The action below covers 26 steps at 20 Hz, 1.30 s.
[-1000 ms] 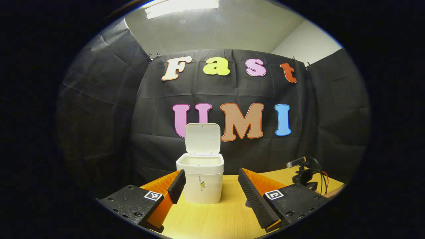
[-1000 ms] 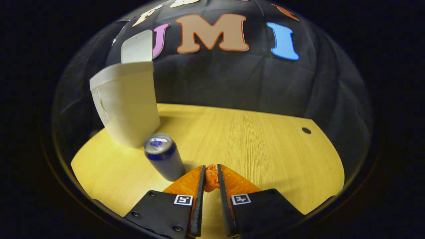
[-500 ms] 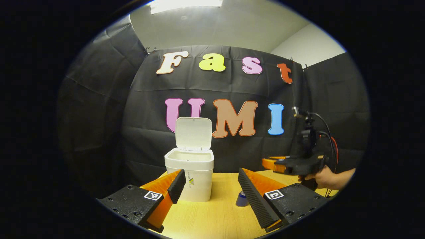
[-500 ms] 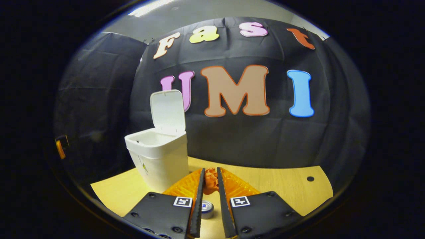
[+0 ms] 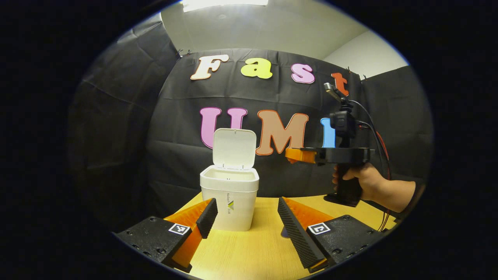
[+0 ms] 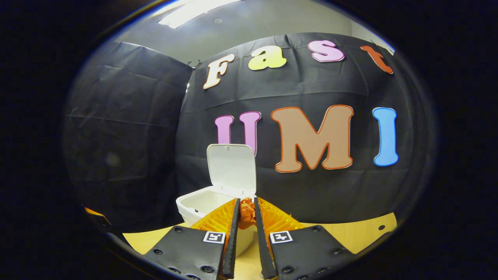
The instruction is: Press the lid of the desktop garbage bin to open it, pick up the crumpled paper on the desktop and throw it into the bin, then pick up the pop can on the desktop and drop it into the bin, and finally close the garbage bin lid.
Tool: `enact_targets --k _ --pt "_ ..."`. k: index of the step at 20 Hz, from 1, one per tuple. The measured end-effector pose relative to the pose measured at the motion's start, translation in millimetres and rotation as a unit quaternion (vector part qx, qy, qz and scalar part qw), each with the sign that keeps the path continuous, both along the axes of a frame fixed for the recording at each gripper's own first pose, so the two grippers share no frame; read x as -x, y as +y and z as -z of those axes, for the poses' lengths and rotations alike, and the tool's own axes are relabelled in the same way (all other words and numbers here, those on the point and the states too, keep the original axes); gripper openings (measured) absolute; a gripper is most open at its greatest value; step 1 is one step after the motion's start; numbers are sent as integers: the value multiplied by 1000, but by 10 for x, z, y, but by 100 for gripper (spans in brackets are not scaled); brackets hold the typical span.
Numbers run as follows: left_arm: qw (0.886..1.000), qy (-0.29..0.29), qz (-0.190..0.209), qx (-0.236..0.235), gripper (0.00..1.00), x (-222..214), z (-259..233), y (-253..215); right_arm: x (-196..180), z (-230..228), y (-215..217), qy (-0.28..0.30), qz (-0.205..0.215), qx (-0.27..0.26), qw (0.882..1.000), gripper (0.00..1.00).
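The white desktop bin (image 5: 229,198) stands on the wooden table (image 5: 253,252) with its lid (image 5: 234,148) swung up. My left gripper (image 5: 245,217) is open in front of the bin, with nothing between its fingers. A hand (image 5: 365,182) holds my right gripper (image 5: 297,154) in the air, to the right of the bin and above its rim. In the right gripper view, the right gripper (image 6: 246,201) is shut on the orange crumpled paper (image 6: 246,214). The open bin (image 6: 200,204) and its raised lid (image 6: 232,169) lie just ahead of it and lower. A sliver of the pop can (image 5: 283,232) peeks out beside my left gripper's right finger.
The black cloth wall hangs close behind the bin. The table (image 6: 350,233) runs on to the right, with a small round hole (image 6: 381,227) near its far edge. Cables (image 5: 383,136) trail from the right gripper.
The right gripper has lifted the crumpled paper off the table and carried it up and toward the bin. The can has dropped out of the right gripper view. The left gripper has barely shifted.
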<state>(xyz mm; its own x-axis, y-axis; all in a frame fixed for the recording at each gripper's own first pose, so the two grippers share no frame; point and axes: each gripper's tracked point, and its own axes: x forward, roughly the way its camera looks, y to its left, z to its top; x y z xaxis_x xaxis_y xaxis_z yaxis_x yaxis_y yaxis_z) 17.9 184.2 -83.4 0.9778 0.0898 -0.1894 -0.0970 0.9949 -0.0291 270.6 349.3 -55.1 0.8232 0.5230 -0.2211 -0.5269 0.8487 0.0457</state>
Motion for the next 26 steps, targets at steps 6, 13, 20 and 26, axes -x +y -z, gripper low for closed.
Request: enact_targets --k 6,13,20,26 --pt "1000 2 -10 8 94 -2 78 202 -368 158 775 16 -24 9 1000 29" --pt "1000 7 -18 10 94 3 137 386 -707 917 1227 62 -21 82 994 29" --pt "1000 10 -15 8 94 -16 166 448 -701 1171 1275 88 -12 93 992 60" --pt "1000 8 0 13 94 -82 177 313 -599 771 1104 44 -4 75 996 76"
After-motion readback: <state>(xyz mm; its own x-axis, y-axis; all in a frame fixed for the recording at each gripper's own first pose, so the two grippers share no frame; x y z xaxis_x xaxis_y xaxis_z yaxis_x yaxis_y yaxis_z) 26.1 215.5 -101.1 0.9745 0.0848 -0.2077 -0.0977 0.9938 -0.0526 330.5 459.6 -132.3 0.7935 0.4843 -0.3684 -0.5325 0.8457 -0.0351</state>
